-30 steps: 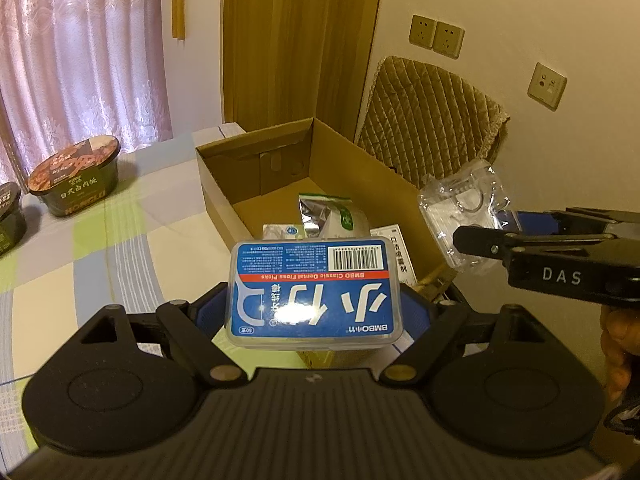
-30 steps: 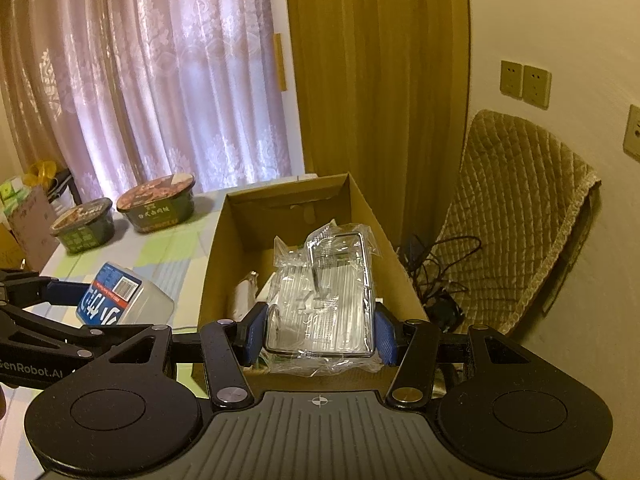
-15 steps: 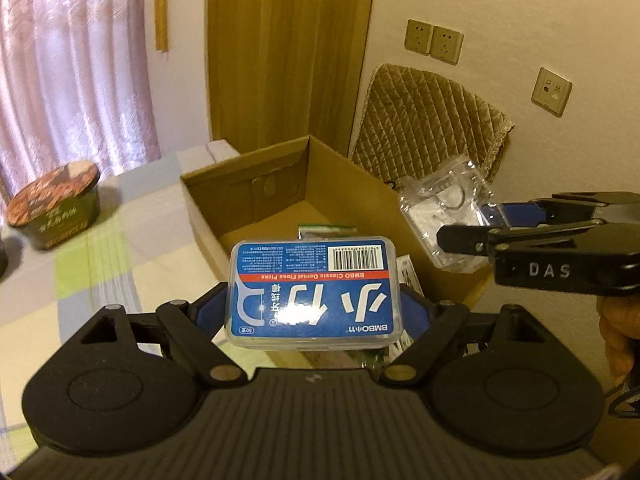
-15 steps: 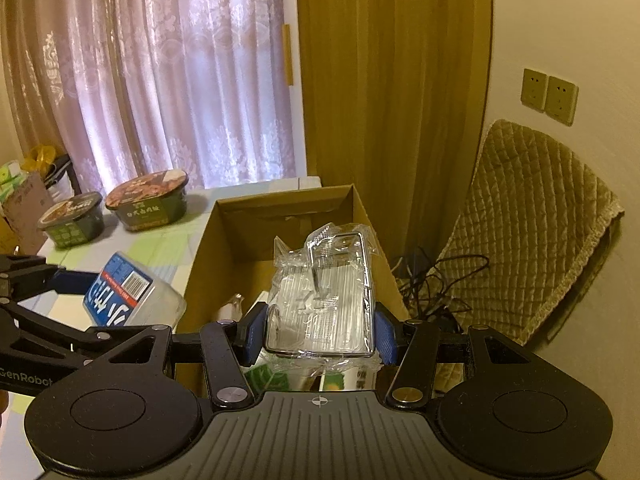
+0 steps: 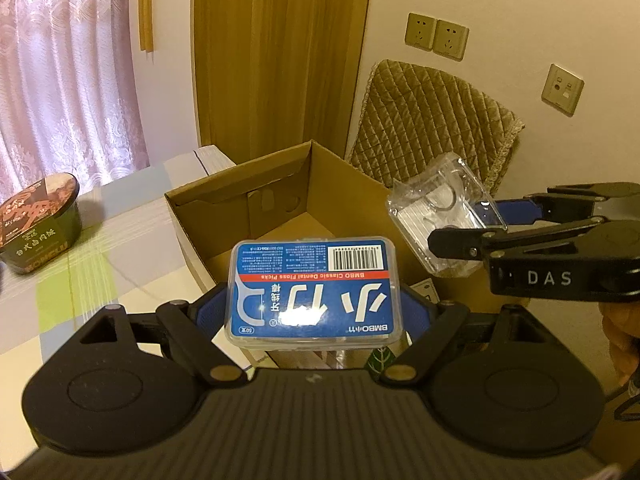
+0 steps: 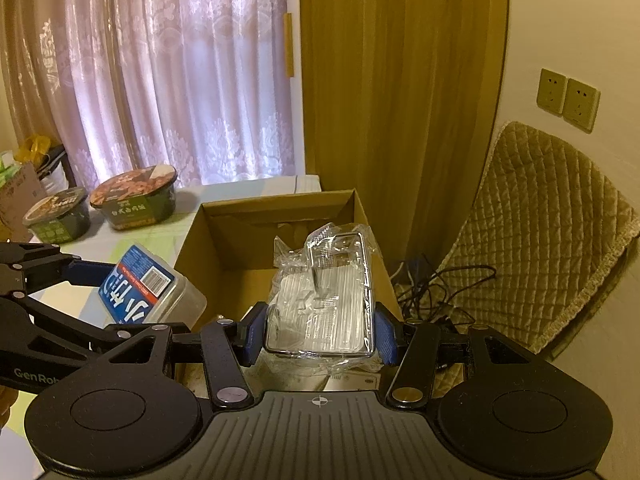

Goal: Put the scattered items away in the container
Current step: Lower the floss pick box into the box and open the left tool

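One cardboard box [image 6: 280, 236], open, centre of the right wrist view. One blue floss-pick case [image 5: 314, 290], centre of the left wrist view. One metal rack in clear plastic wrap [image 6: 322, 304], lower centre of the right wrist view. Two grippers: left gripper [image 5: 314, 312] and right gripper [image 6: 320, 338], each with two blue pads. Two instant noodle bowls [image 6: 134, 196] [image 6: 56, 220], left of the right wrist view; only one of them in the left wrist view. One quilted chair cover [image 6: 544, 236], right side. Two wall sockets side by side [image 6: 568, 98], upper right, plus one more wall plate [image 5: 562, 88] in the left wrist view. One tangle of dark cables [image 6: 436, 284], count of cables impossible to tell.
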`<move>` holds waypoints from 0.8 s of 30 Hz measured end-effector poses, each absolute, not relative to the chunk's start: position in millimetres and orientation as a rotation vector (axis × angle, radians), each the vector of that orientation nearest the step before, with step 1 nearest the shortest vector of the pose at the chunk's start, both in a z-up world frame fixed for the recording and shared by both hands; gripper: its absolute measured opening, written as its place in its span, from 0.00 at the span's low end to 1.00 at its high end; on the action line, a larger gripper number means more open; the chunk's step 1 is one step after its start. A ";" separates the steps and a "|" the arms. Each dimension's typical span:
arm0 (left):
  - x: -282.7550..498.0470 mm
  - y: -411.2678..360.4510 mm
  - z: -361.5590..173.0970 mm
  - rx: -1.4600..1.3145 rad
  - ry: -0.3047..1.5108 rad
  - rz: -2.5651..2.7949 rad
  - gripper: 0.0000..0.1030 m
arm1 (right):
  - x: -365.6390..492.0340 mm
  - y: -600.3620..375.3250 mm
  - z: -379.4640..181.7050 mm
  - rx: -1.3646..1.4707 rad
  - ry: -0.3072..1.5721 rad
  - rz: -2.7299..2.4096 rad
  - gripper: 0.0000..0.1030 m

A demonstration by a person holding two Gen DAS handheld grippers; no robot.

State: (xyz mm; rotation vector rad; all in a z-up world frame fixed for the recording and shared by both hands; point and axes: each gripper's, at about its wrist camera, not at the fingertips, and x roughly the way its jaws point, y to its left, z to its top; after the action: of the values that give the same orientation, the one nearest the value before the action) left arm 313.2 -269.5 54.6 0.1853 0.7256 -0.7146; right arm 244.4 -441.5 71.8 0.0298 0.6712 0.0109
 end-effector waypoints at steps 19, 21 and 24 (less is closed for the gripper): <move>354.0 -286.0 42.5 0.197 0.687 -0.742 0.81 | 269.6 -447.5 60.1 0.019 0.690 -0.027 0.55; 356.0 -288.0 38.8 0.192 0.688 -0.754 0.81 | 270.7 -447.4 59.0 0.016 0.693 -0.029 0.55; 358.3 -288.0 38.2 0.199 0.673 -0.745 0.88 | 271.5 -448.3 58.3 0.015 0.690 -0.033 0.55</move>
State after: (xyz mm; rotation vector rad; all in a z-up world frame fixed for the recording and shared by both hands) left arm 358.3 -288.0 38.2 0.1992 0.6734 -0.7453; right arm 271.5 -448.3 58.3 0.0151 0.6905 -0.0327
